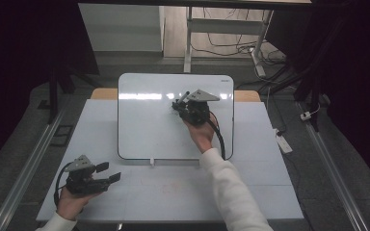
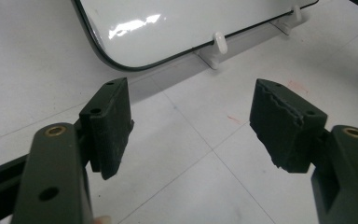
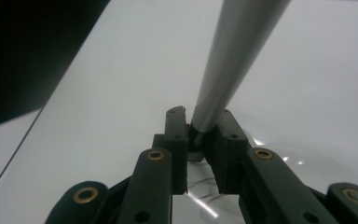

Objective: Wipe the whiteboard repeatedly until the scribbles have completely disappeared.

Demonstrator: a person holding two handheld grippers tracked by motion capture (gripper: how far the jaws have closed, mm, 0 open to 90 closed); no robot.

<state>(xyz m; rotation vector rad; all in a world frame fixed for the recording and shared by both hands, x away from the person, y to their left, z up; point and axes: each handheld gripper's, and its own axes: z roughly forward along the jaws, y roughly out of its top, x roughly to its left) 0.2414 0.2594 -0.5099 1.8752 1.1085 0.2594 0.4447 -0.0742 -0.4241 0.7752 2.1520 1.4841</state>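
Note:
A white whiteboard (image 1: 144,125) lies flat on the white table (image 1: 183,190), its near corner (image 2: 168,28) also in the left gripper view. My right gripper (image 1: 180,104) hovers over the board's upper right part, shut on a grey pen (image 3: 233,56). In the right gripper view the pen slants up and away from between the jaws (image 3: 200,128), over the board surface (image 3: 121,93). In the high view the pen (image 1: 185,96) shows only as a short grey stub. My left gripper (image 1: 109,172) rests near the table's front left, open, with nothing between its pads (image 2: 112,126).
Small white clips (image 2: 219,42) stand along the board's near edge. Faint red marks (image 2: 235,120) dot the table in front of the board. Beyond the table are desk legs and cables (image 1: 226,45). A power strip (image 1: 284,143) lies on the floor at right.

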